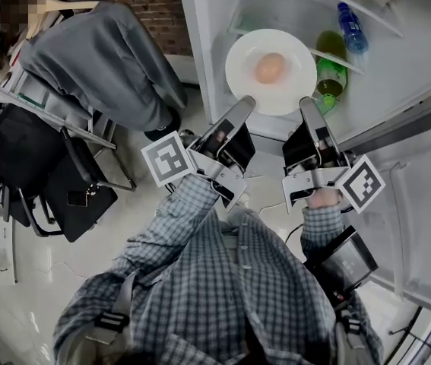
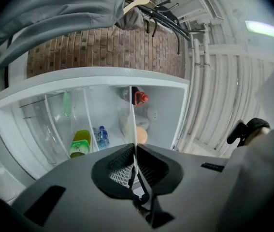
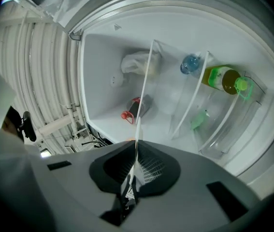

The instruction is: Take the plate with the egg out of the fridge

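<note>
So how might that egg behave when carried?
The egg lies loose on the smooth plate, so it probably rolls if tilted. Its bare shell likely cracks easily. Left gripper and right gripper grip only the rim, risking tilt.

The plate (image 1: 242, 65) is white and the egg (image 1: 269, 68) pale orange-brown. 1 green bottle (image 1: 329, 71), 1 blue bottle (image 1: 350, 27). The shirt (image 1: 223, 280) is blue-grey check. The left gripper (image 1: 247, 105) and right gripper (image 1: 306, 105) are dark grey, with black-and-white square markers. The brick wall (image 1: 154, 2) is red-brown.
</note>
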`<state>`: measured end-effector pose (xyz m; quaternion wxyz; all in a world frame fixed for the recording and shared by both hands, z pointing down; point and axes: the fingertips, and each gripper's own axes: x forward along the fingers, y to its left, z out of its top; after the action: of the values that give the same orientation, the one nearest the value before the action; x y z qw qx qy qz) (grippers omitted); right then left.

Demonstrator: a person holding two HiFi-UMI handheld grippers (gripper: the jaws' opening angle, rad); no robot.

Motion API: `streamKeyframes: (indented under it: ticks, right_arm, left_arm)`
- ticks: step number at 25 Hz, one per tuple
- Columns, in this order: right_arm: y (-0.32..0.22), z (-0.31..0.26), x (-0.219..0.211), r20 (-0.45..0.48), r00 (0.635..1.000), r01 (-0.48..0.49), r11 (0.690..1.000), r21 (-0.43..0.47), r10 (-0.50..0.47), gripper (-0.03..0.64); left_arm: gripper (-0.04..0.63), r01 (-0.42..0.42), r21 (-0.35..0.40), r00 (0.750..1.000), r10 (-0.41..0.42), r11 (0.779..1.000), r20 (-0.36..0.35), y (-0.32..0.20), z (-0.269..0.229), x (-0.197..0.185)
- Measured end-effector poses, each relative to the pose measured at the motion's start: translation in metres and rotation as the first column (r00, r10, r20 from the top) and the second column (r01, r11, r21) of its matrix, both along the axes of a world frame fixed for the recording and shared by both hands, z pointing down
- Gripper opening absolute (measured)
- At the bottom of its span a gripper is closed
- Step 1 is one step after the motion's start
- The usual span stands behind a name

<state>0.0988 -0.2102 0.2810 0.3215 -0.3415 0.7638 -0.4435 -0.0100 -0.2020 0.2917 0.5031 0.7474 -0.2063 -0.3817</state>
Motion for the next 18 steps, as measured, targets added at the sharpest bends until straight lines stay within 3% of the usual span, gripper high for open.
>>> streamKeyframes:
  ticks: [18]
  right_arm:
    - [0.134,0.084,-0.044,0.009,0.997,-0.069,0.984,-0.163,0.071,0.023]
  left_arm:
    - [0.026,-0.073,-0.146,0.997,0.077,0.987,0.02,0.125,0.079,-0.044]
